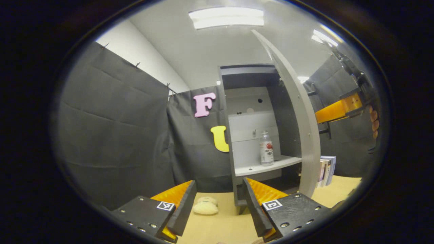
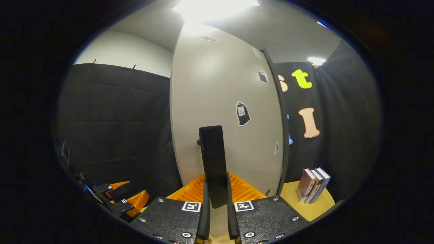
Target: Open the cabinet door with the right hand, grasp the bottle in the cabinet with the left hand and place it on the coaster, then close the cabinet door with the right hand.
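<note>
On the cabinet shelf (image 1: 268,166), straight ahead of the wide-open, empty left tool (image 1: 219,206), the bottle (image 1: 266,149) is seen upright. The door handle (image 2: 213,162) is clamped by the right tool (image 2: 217,203).

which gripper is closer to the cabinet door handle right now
Right. The right gripper is shut on the handle of the open cabinet door. The left gripper is open, back from the cabinet, facing the bottle on its shelf.

Bottle (image 1: 266,149) upright — cabinet door (image 1: 298,118) open
</note>
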Demonstrator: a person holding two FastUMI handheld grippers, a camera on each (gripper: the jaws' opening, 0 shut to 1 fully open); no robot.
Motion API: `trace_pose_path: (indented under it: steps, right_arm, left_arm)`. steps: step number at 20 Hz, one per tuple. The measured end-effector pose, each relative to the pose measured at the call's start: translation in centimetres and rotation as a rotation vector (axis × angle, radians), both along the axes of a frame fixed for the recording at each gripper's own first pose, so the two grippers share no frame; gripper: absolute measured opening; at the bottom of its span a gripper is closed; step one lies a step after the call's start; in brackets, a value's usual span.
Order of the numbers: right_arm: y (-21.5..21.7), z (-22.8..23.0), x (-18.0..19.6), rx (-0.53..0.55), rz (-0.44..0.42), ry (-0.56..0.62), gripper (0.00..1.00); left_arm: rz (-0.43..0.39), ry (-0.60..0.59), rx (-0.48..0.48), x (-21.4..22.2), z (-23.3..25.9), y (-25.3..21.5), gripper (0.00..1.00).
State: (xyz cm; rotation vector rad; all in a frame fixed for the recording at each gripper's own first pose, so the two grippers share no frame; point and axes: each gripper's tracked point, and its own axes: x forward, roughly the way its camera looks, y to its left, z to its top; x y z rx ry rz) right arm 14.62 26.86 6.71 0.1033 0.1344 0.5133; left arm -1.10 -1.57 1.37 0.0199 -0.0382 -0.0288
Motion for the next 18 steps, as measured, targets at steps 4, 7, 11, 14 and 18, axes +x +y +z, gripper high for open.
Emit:
trace_pose_path:
  steps: [4, 7, 11, 14, 18]
  right_arm:
    - [-1.2, 0.1, 0.0, 0.001, -0.023, -0.007, 0.21]
    - [-2.1, 0.1, -0.1, 0.001, -0.042, -0.008, 0.21]
    - [-3.4, 0.1, 0.1, -0.008, -0.07, -0.013, 0.2]
    - [-4.1, 0.1, 0.2, -0.003, -0.093, -0.012, 0.18]
    - [-5.3, 0.1, 0.4, -0.01, -0.116, -0.014, 0.18]
  left_arm:
    - [-0.039, -0.001, -0.012, 0.4, 0.0, -2.5, 0.82]
    - [-0.066, -0.007, -0.009, 1.0, 0.4, -4.4, 0.78]
    - [-0.094, -0.008, -0.015, 1.2, 0.7, -6.9, 0.82]
    - [-0.113, -0.009, -0.016, 1.1, 0.9, -8.6, 0.78]
    - [-0.131, -0.008, -0.016, 0.8, 1.1, -10.8, 0.78]
